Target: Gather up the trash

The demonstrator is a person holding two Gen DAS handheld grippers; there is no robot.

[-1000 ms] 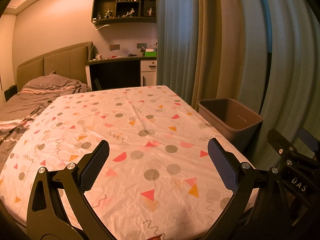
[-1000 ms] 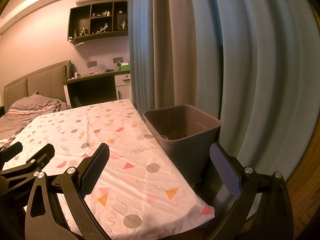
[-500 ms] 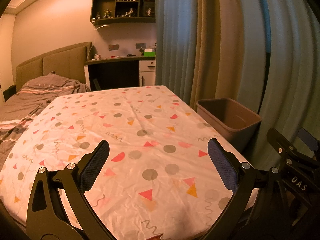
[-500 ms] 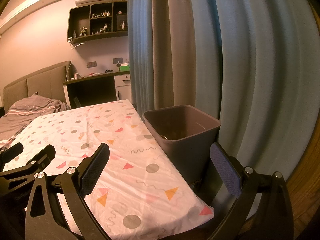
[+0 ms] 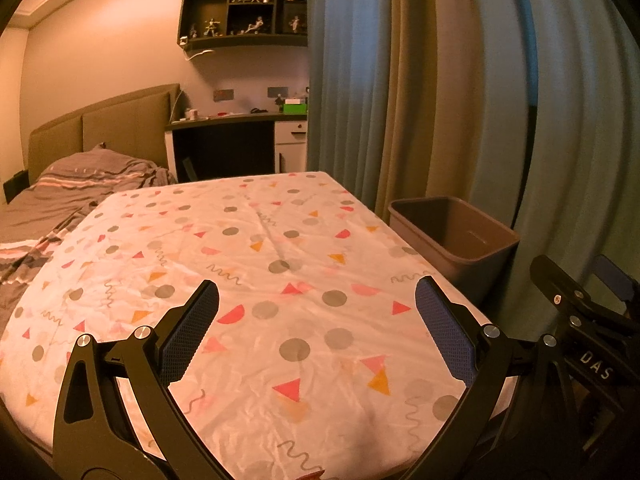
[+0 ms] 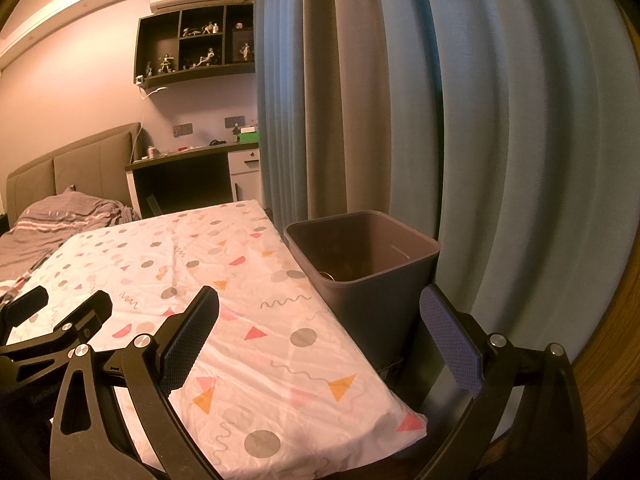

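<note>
You held both the left tongs (image 5: 316,320) and the right tongs (image 6: 320,326) spread wide with nothing between them over the patterned table (image 5: 248,248), the bin (image 6: 372,276) just ahead-right of your right tongs.

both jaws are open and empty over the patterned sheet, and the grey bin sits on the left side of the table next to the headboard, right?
Not quite. The grey bin stands on the right side of the table, against the curtain, far from the headboard; the right wrist view shows it best. The rest holds: left gripper and right gripper are open and empty over the patterned sheet.
</note>
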